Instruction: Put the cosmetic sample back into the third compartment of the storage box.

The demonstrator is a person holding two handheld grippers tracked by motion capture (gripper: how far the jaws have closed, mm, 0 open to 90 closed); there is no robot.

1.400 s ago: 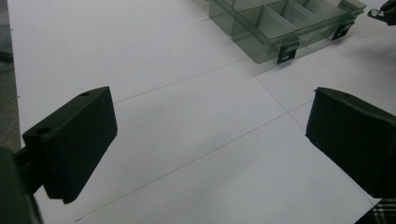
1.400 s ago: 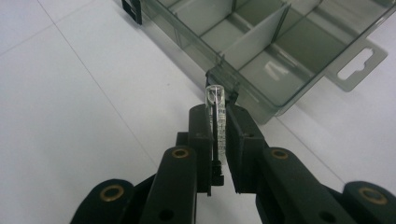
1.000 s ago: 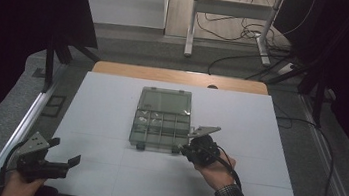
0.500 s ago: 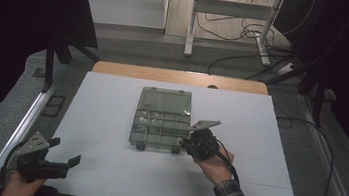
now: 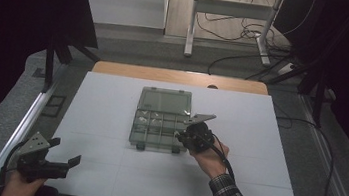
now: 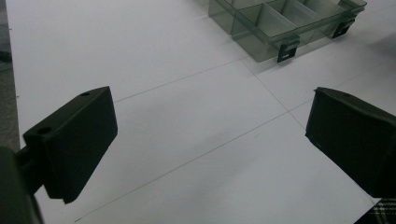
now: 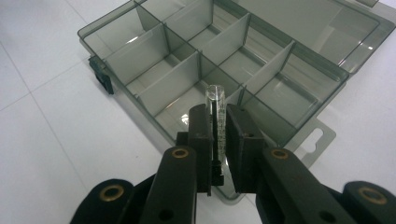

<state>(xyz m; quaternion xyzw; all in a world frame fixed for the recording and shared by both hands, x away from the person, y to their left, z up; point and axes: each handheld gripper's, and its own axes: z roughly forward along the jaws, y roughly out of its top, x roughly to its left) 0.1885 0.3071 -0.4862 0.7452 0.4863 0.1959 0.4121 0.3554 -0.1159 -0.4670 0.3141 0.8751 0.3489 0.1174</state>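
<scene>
At the near left corner of the white desk (image 5: 109, 120), the left tool (image 5: 65, 162) rests in a hand with its two black jaws spread wide and nothing between them. Farther right, at mid-desk, lies the smoky transparent plastic compartment box (image 5: 159, 121), lid folded back. At its near right corner the right tool (image 7: 218, 122) is clamped on a small clear glass tube (image 7: 216, 112), held upright over the box's near compartments

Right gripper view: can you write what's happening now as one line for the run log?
right gripper: shut on clear tube | over: open divided box, near edge | left gripper: open, holding nothing, over white table
</scene>
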